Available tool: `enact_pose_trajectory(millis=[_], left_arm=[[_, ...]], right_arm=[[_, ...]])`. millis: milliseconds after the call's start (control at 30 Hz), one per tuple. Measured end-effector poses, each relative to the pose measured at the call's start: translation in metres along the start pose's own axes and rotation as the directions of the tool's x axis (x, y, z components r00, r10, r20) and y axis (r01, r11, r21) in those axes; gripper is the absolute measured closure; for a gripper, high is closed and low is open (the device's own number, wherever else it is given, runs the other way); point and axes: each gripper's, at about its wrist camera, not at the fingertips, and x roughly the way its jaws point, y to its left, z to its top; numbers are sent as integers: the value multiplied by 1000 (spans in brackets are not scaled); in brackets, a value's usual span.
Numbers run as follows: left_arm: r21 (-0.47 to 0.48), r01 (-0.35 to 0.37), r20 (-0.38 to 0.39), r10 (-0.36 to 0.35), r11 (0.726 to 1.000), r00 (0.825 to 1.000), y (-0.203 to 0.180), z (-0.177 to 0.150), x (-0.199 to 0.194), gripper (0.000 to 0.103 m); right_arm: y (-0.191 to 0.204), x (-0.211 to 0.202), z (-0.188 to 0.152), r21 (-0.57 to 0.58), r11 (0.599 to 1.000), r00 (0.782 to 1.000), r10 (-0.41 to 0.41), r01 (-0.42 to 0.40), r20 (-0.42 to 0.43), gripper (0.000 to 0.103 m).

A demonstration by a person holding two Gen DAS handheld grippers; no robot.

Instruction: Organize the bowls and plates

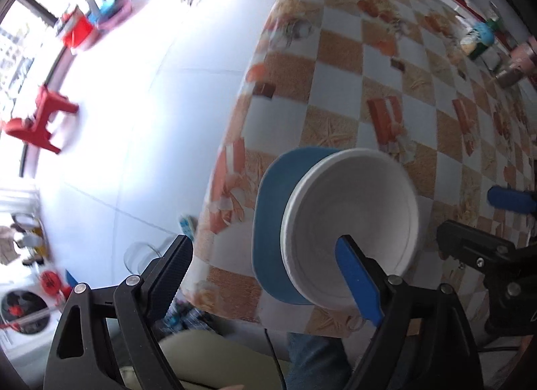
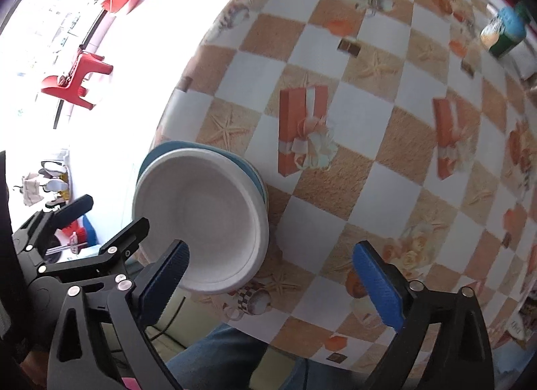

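Bowl (image 1: pixel 349 222), white, nested on blue plate (image 1: pixel 268 222) near surface (image 1: pixel 419 88) edge, apparently stacked for tidiness. Both claws released: left claw (image 1: pixel 265 272) and right claw (image 2: pixel 272 276) spread above, gripping nothing. Farther back, jar (image 2: pixel 503 31).

White bowl (image 1: pixel 349 219): round, deep, empty, upright, rim ridged. Sits on blue plate (image 1: pixel 268 222), offset so the plate shows along one side only. Plate: flat, rounded-square outline, matte blue. In the right view, bowl (image 2: pixel 201 215) covers most of plate (image 2: pixel 255 175). Stack rests near the surface's (image 1: pixel 386 64) edge, by the curved corner.
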Motion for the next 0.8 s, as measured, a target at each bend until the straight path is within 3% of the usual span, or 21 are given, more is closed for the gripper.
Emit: enact_pose_trajectory(millis=[133,300,500,800], left_arm=[[36,-43,49,42,998,998,-7,-2,-22,14],[90,9,6,-9,996,1000,-10,-3,-31,14],[121,61,-30,-57,991,998,-16,-10,-39,14],[117,58,-24,-56,991,998,-21,-11,-45,14]], right_arm=[[6,-19,0,-19,999,999,-29,30,13,1],[16,-41,-4,-30,999,998,-38,40,55,1],[19,-50,-6,-24,999,998,-40,42,45,1],[23,-51,-7,-32,998,998,-50,51,35,1]])
